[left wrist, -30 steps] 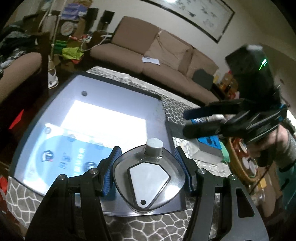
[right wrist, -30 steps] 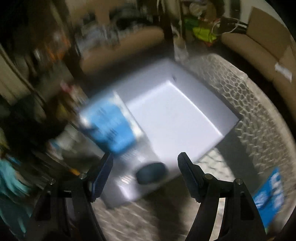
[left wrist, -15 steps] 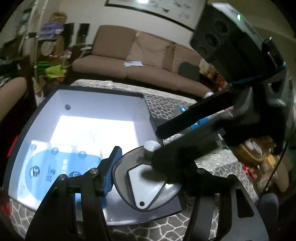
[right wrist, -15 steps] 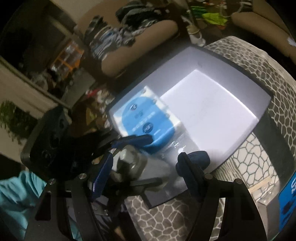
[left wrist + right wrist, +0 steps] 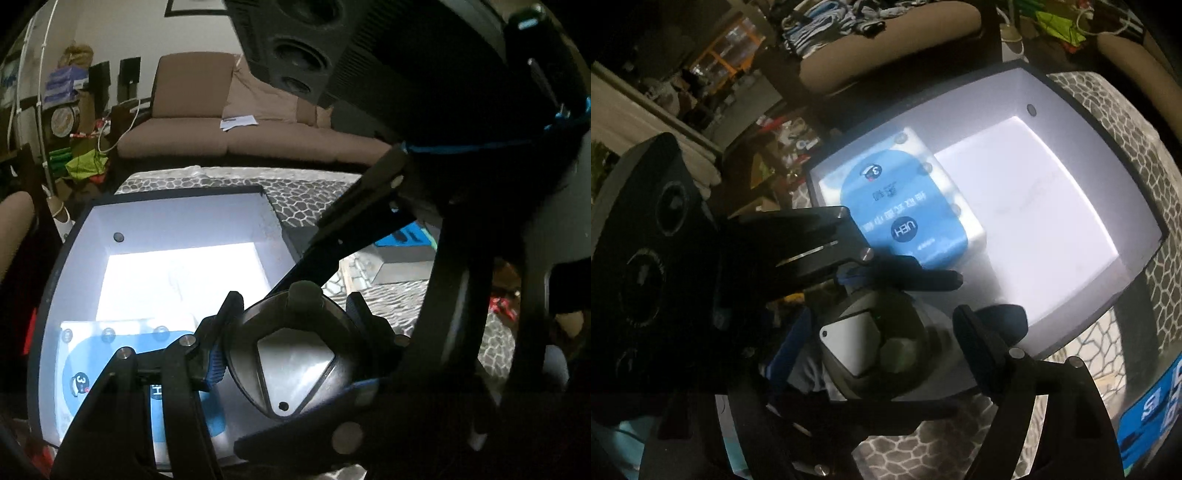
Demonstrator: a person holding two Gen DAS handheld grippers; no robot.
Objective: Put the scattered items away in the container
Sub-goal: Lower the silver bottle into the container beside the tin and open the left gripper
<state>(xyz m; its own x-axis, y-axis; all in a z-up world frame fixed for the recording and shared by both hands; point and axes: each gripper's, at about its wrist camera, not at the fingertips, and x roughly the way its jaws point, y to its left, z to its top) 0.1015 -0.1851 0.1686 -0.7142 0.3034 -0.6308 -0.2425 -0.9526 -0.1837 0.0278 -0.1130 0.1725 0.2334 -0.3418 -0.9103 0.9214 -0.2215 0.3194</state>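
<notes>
Blue-and-white tissue pack (image 5: 905,210) already inside white dark-rimmed container box (image 5: 1030,85). Left gripper (image 5: 291,347) jaws clamp flat grey glass bottle with cap (image 5: 291,365) over box's near corner. Right gripper (image 5: 882,343) jaws closing around same bottle, contact unclear. Blue-labelled box (image 5: 1156,402) left on patterned desk (image 5: 1126,107).

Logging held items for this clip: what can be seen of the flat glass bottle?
The flat glass bottle looks clear and rounded, with a pale angular label on its face and a stubby cap on top. The left gripper clamps its sides over the box. The right gripper straddles it, closing, fingers seemingly not touching.
</notes>
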